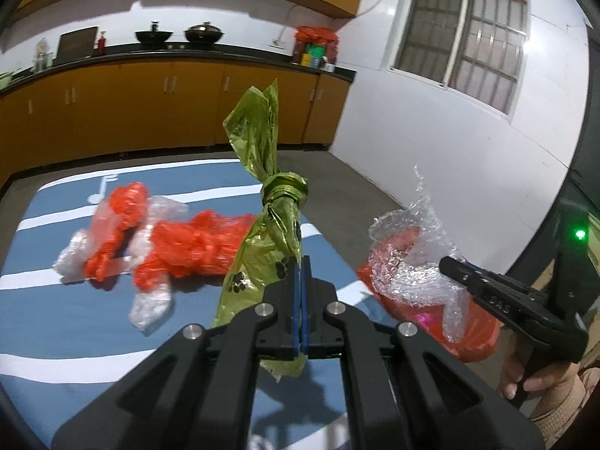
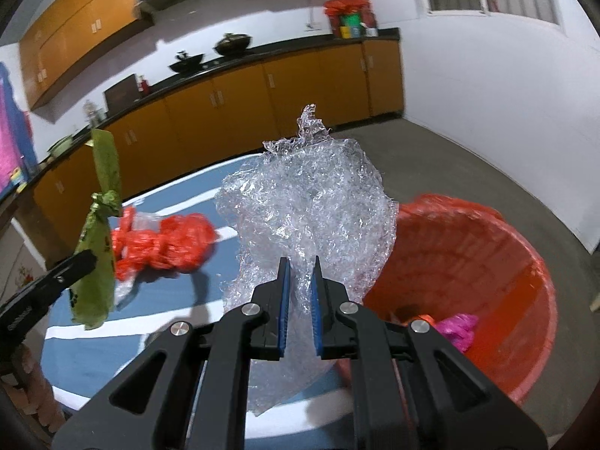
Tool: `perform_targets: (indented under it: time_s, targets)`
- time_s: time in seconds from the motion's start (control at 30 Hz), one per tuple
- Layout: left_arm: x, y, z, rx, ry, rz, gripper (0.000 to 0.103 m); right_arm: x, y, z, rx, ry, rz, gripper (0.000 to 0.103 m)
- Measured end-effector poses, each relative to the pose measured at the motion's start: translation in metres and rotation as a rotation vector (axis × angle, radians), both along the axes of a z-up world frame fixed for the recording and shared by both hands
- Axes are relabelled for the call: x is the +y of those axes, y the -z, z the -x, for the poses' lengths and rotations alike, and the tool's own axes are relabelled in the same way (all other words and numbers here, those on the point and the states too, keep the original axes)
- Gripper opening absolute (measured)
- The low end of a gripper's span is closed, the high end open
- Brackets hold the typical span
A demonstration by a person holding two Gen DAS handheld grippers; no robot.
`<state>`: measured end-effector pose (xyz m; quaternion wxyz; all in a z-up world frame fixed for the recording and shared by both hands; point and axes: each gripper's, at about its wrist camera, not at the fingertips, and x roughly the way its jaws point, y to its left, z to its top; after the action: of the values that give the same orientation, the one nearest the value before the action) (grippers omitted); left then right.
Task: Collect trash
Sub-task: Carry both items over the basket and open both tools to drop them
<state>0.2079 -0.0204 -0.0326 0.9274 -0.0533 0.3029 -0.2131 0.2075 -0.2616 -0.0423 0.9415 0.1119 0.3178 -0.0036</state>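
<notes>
1. Left wrist view: the left gripper [image 1: 302, 262] has its fingers [image 1: 298, 300] pressed together on a green knotted bag [image 1: 270, 232] with paw prints, lifted clear of the blue desk [image 1: 75, 322]; the bag's knot sits above the fingertips and its tail sticks up.
2. Beyond the green bag on the desk lie crumpled red plastic bags [image 1: 187, 247] mixed with pieces of clear film [image 1: 150, 307] — all resting on the white-striped blue surface.
3. To the right of the green bag, the right gripper [image 1: 448, 262] comes in from the frame's right edge, a hand [image 1: 525, 375] on its handle; it carries bubble wrap [image 1: 412, 258] in front of the red bin [image 1: 472, 341].
4. Right wrist view: the right gripper [image 2: 300, 262] has its fingers [image 2: 284, 307] clamped on the bubble wrap [image 2: 307, 206], which bulges above them and hangs below — held beside the rim of the red bin [image 2: 532, 285], over the desk edge.
5. Inside the bin, lined with red plastic, a pink scrap [image 2: 459, 328] lies at the bottom.
6. Left of the bubble wrap, the left gripper [image 2: 90, 258] holds the green knotted bag [image 2: 95, 262] above the blue desk [image 2: 112, 341]; the red plastic bags [image 2: 165, 243] lie on the desk between the two.
</notes>
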Motion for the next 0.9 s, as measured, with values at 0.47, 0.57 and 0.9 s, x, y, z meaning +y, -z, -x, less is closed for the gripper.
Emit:
perform_targets:
  time_s: [0.47,0.57,0.9]
  targets:
    - [-0.088,0.013,-0.003,0.042,0.204,0.027,0.003,-0.072,0.013,0.031,0.046,0.193,0.009,0.011]
    - [-0.111,0.016,-0.003,0.050,0.253,0.029,0.003,-0.084,0.012,0.037,0.045,0.218,0.007,0.011]
    - [-0.167,0.033,-0.005,0.081,0.379,0.012,0.003,-0.112,0.014,0.045,0.045,0.288,-0.025,0.011]
